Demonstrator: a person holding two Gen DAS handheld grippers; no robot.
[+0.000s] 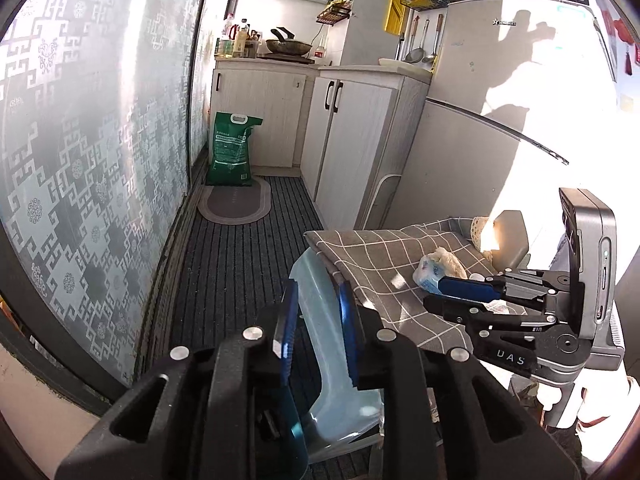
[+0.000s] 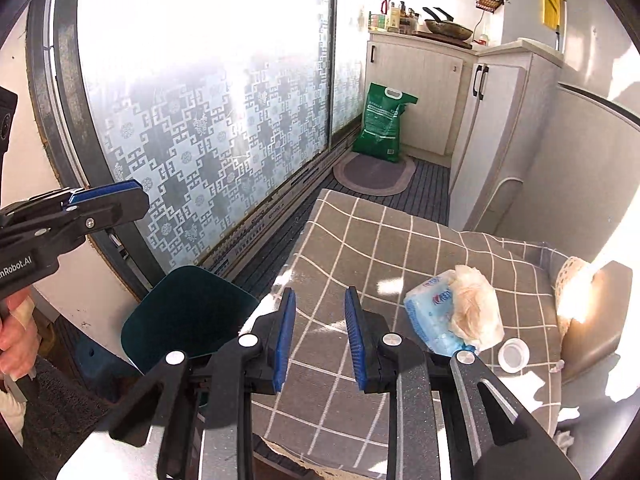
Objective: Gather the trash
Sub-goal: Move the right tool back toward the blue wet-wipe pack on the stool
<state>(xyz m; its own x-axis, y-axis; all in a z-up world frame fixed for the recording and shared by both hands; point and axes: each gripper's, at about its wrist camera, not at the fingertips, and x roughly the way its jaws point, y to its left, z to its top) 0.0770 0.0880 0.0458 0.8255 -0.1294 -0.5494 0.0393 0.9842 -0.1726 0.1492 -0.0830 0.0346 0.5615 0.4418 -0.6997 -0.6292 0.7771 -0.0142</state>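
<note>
A crumpled blue-and-white wrapper with a wad of tissue (image 2: 456, 312) lies on a grey checked cloth (image 2: 380, 248) covering a low table. A small white cap (image 2: 514, 354) lies to its right. The wrapper also shows in the left wrist view (image 1: 438, 266). My right gripper (image 2: 320, 332) is open and empty above the cloth, left of the wrapper. It shows from the side in the left wrist view (image 1: 448, 294), right beside the wrapper. My left gripper (image 1: 318, 328) is open and empty over a pale blue bin (image 1: 332, 360) beside the table. It shows in the right wrist view (image 2: 132, 196).
A dark blue bin lid (image 2: 188, 316) stands left of the table. A patterned glass sliding door (image 1: 80, 160) runs along the left. White cabinets (image 1: 352, 136), a green sack (image 1: 232, 152) and an oval mat (image 1: 236, 200) are farther back on the ribbed floor.
</note>
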